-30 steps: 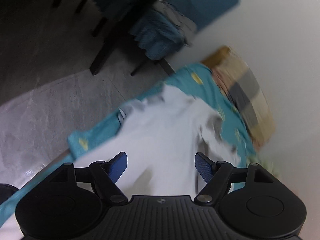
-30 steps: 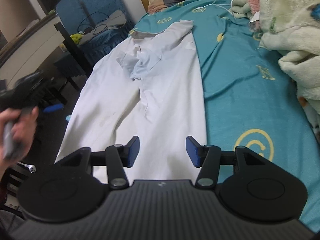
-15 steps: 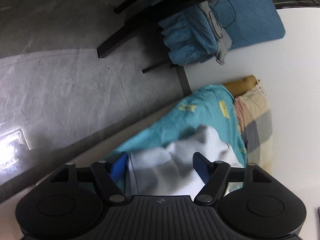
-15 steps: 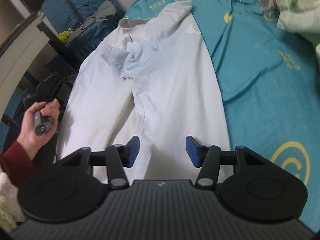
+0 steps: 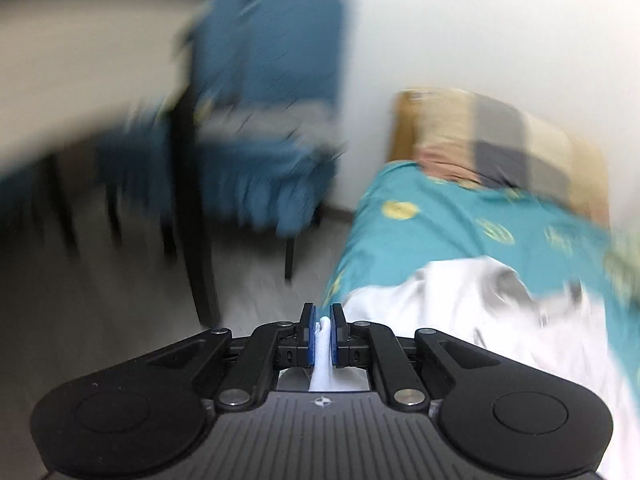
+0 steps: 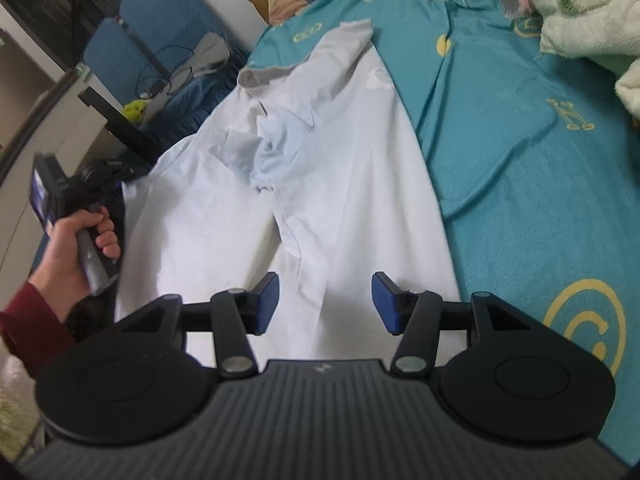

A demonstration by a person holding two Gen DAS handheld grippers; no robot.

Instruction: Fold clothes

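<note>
White shirt (image 6: 320, 184) edge pinched by left gripper (image 5: 322, 334); right gripper (image 6: 325, 300) gapes.

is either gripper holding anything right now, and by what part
The left gripper is shut on the white shirt, pinching a fold at its edge beside the bed's side. The right gripper is open above the shirt's lower part, holding nothing.

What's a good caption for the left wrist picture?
Left tool pinching the white shirt edge beside the teal bedsheet.
</note>
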